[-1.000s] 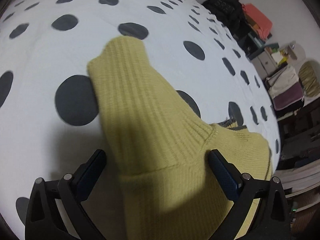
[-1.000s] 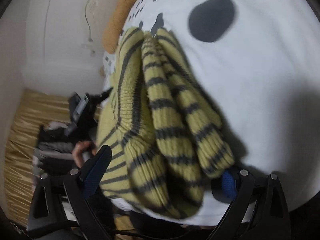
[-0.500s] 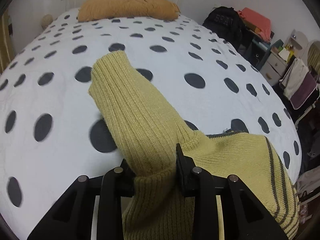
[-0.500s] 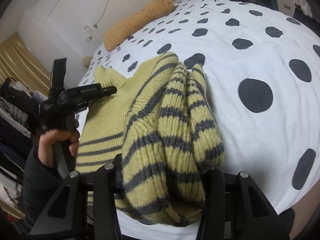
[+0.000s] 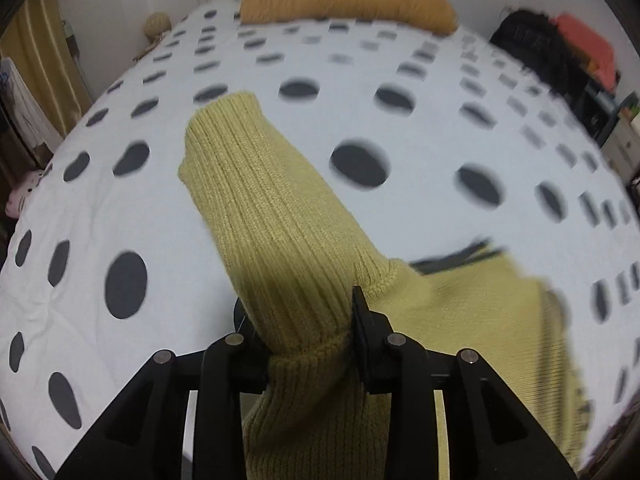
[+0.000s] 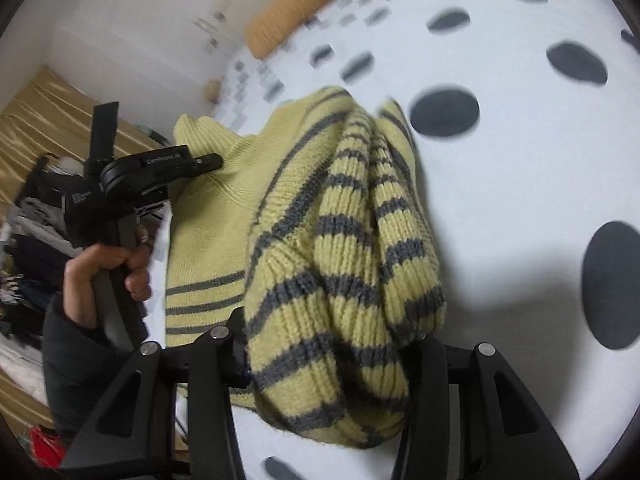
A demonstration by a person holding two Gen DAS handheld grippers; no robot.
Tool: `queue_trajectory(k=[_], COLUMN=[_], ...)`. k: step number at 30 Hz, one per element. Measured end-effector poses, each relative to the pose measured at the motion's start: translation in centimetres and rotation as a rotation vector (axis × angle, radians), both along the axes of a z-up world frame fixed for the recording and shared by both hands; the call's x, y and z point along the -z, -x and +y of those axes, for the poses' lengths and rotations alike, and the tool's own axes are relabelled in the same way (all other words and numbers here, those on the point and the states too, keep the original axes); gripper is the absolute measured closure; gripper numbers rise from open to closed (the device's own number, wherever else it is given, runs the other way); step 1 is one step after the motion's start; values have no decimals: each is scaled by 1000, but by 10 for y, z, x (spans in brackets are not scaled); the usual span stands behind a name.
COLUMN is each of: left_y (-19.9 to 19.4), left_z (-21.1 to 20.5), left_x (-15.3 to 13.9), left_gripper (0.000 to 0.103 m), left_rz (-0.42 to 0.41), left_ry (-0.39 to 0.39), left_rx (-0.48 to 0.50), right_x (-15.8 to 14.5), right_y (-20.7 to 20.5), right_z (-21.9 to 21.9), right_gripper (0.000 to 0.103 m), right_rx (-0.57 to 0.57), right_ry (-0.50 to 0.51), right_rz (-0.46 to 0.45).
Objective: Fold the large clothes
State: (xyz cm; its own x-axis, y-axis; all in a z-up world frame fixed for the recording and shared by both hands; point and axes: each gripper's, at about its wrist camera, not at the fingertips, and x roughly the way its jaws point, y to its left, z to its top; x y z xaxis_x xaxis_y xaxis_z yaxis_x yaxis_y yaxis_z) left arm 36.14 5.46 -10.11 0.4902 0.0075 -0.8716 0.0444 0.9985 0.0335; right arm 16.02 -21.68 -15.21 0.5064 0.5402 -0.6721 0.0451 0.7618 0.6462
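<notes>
**A:** How will the sweater handle?

**B:** I judge it soft, thick and floppy, a chunky rib knit that sags wherever it is unsupported. It is not slippery and not fragile. Hems, cuffs and seams look like the best places to take hold.

**A:** And the left side?

**B:** The left hand-held gripper is clamped on a plain yellow ribbed sleeve or neck end, I cannot tell which. The person's hand holds its handle upright near the bed's left edge.

**A:** The right?

**B:** The right hand-held gripper pinches a bunched striped part. The sweater hangs between both grippers over the polka-dot bed, near its foot edge.
</notes>
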Motion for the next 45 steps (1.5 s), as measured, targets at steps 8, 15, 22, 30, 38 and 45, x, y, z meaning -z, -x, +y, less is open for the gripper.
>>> queue_trajectory(k=[8, 15, 22, 30, 38, 45], left_y=[26, 128, 196, 200, 235, 271], left_z=[8, 18, -19, 3, -6, -5], left_x=[-34, -130, -99, -17, -49, -61], left_gripper=[44, 11, 1, 0, 1, 1], left_rz=[-72, -239, -231, -92, -143, -134], left_ry=[-50, 31, -37, 103, 14, -23], left_rx=[36, 37, 83, -34, -100, -148], right_x=[-4, -87, -111, -21, -85, -118], right_y=[3, 50, 26, -25, 28, 81], right_z=[-19, -31, 21, 24, 48, 75], right_gripper=[37, 36, 28, 103, 70, 28], right_rx=[-14, 2, -86, -146, -134, -55], right_ry=[-1, 175, 230, 290, 491, 743], right_rz=[97, -57, -168, 43, -64, -151])
